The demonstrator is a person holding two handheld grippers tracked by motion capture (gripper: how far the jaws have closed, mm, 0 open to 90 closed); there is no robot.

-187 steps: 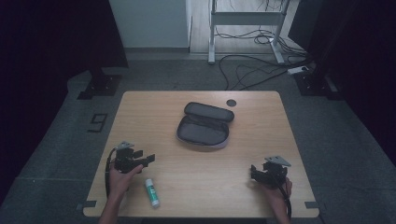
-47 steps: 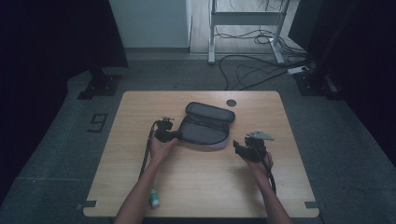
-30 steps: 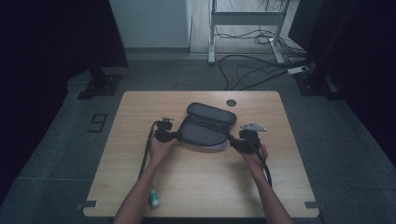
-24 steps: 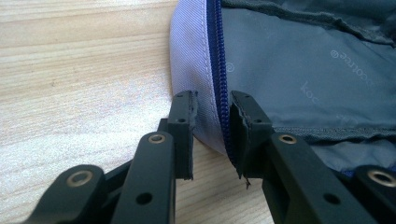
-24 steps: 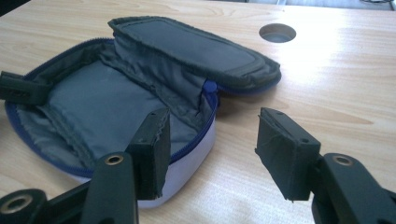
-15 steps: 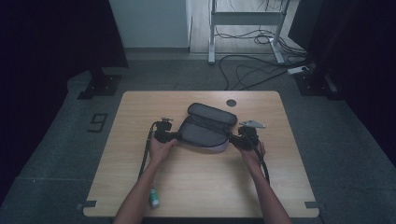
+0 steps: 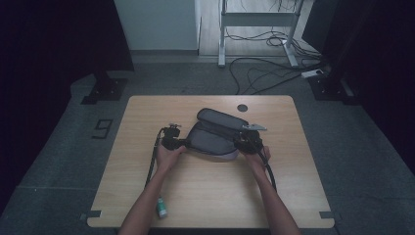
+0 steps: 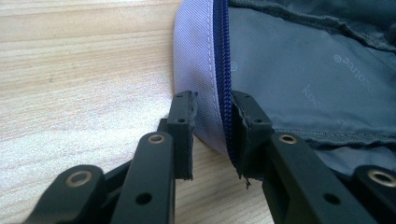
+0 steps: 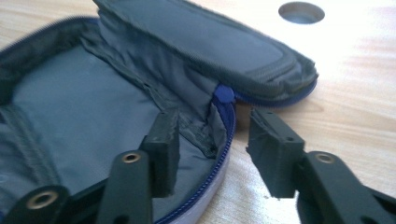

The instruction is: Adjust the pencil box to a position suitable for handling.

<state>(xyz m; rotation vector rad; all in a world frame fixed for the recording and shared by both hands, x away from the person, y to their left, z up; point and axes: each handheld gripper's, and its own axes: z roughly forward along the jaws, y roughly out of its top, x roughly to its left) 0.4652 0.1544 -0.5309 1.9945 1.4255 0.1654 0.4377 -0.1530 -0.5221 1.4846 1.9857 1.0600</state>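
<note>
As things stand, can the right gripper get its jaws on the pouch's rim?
Probably yes. The right gripper is open with one jaw inside the open pencil pouch and one outside on the table, the blue zipper rim between them, nothing blocking.

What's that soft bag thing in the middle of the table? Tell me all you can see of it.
It is a grey fabric zip pouch, oval, lying unzipped mid-table with its lid flipped up at the far side. A blue zipper runs round the rim, outside a pale lilac wall; the lining is dark grey, with faint printed lettering. The inside that shows holds nothing. The left claw straddles one end's rim, one jaw inside and one outside; the right claw straddles the other end, jaws apart.
</note>
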